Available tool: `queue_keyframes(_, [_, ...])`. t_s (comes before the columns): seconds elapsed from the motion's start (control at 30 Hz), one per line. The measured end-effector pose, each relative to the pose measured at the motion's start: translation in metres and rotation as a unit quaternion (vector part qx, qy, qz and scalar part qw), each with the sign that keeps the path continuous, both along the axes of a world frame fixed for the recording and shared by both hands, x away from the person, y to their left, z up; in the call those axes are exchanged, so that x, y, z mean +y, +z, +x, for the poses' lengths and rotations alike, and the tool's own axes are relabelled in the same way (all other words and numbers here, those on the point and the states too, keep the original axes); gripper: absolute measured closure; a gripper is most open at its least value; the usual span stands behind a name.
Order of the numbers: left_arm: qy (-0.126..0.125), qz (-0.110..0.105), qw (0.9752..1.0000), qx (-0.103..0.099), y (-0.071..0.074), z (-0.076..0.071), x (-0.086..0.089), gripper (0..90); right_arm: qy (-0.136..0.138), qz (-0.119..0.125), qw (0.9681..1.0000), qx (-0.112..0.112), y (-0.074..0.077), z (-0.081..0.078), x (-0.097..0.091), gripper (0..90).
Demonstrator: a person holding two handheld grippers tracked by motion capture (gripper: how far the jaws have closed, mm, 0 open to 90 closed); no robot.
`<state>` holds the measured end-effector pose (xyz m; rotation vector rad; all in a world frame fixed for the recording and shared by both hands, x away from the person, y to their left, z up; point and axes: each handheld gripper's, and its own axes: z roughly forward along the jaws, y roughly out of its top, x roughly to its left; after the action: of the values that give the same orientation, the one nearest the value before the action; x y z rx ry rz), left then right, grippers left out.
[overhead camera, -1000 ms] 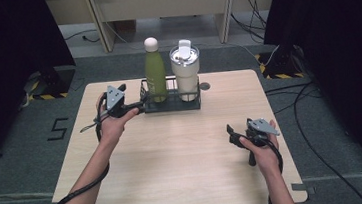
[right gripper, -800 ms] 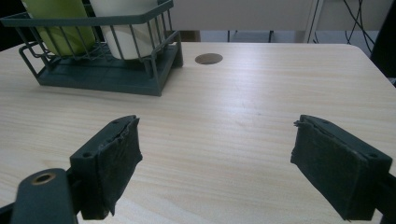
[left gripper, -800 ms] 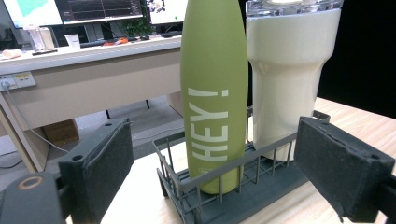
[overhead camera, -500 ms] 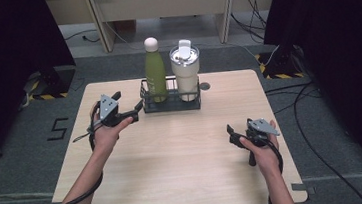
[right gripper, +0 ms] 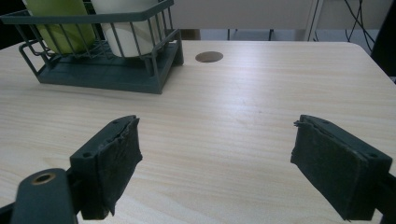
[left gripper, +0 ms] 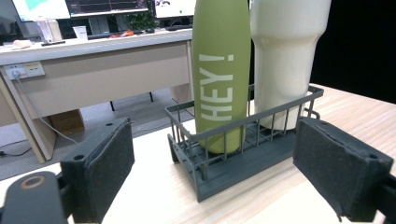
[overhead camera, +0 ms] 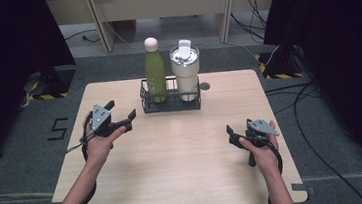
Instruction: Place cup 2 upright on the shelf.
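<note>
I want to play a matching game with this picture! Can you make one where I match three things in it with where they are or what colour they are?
Things:
1. bottle
2. tumbler
3. left hand-held gripper

Descriptions:
A. cream-white, with a lid, in the right end of the wire basket
B. open, with nothing between its jaws, left of the basket
C. green, with HEY! printed on its side

Right pairs: 1-C, 2-A, 3-B
</note>
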<state>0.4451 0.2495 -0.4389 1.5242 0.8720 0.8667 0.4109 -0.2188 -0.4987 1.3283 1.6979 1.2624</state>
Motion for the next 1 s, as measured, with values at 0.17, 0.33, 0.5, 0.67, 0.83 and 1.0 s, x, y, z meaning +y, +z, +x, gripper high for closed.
queue_keyframes(0.17, [0.003,-0.001,1.0,0.0,-0.002,-0.007,0.006,12.0,-0.001,0.0,1.0,0.0,0.0,0.0,0.0,14.9])
queue_keyframes(0.33, [0.006,-0.001,1.0,0.004,-0.007,-0.015,0.012,12.4,-0.002,0.0,1.0,0.0,0.0,0.0,-0.001,14.9])
queue_keyframes(0.5, [0.01,-0.002,0.9999,0.009,-0.013,-0.023,0.019,12.6,-0.002,0.0,1.0,0.0,0.0,-0.001,-0.001,14.9])
queue_keyframes(0.67, [0.017,-0.004,0.9997,0.014,-0.019,-0.032,0.028,12.9,-0.005,0.002,1.0,0.002,0.0,-0.002,-0.001,14.9])
queue_keyframes(0.83, [0.022,-0.004,0.9995,0.02,-0.027,-0.039,0.034,13.1,-0.003,0.001,1.0,0.002,0.0,-0.002,0.0,14.9])
queue_keyframes(1.0, [0.026,-0.005,0.9993,0.026,-0.035,-0.046,0.039,13.3,-0.004,-0.001,1.0,0.001,0.0,-0.002,-0.001,14.9])
